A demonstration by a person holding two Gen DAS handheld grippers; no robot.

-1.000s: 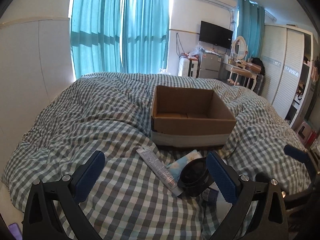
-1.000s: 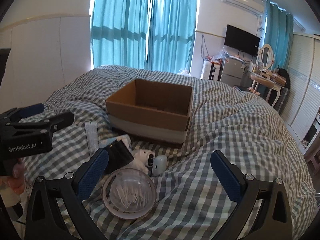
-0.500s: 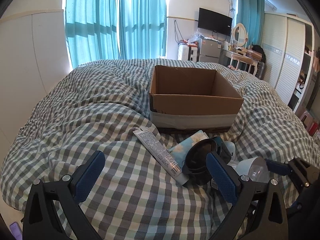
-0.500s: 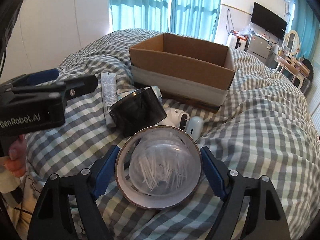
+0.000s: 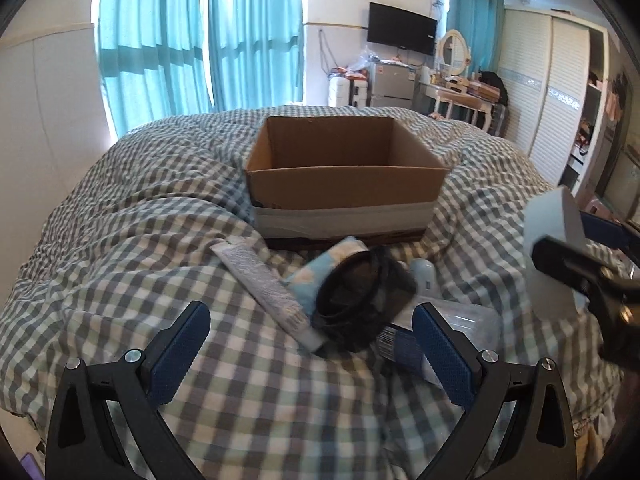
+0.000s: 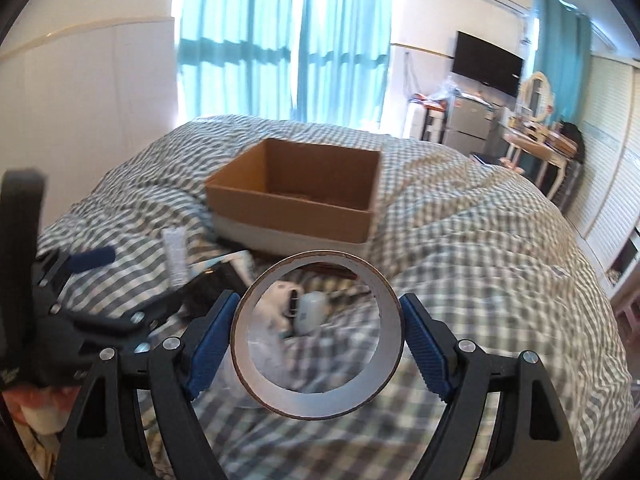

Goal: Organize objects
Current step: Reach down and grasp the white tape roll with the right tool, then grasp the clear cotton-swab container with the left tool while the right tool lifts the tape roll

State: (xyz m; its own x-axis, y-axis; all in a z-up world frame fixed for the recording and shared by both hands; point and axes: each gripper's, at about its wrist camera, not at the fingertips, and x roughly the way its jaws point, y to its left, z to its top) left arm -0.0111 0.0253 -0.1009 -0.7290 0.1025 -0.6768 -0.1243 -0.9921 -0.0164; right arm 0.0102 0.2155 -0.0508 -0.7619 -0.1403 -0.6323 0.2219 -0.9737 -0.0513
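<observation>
Right gripper (image 6: 318,342) low in the centre of the right wrist view, jaws closed on a roll of tape (image 6: 276,396), blue pads pressed against its two sides. Held clear of the checked duvet (image 6: 480,264), ring facing the camera, with bedding visible through its hole. Seen through that hole, a small white gadget (image 6: 310,312) on the duvet, too blurred to identify.

Cardboard box (image 6: 296,196) just above the middle of that frame, open-topped, resting on the bed; apparently nothing inside, though the floor of it is only partly visible. Same box (image 5: 344,180) in the upper centre of the left wrist view.

Left gripper (image 5: 310,350) at the bottom of the left wrist view, jaws wide apart, gripping nothing, hovering above the duvet. Between and just beyond the pads, a cluster of items in front of the box: a white tube (image 5: 266,286) lying diagonally, a pale blue patterned packet (image 5: 316,270) beside it, and a black round container (image 5: 360,304) on its side, touching both. A clear plastic piece (image 5: 476,320) lower right of the container, blurred.

At the right edge of the left wrist view, the tape roll again, edge-on, gripped by the right gripper.

Teal curtains (image 5: 200,40) across the upper left, a wall-mounted television (image 5: 402,28) upper right.
</observation>
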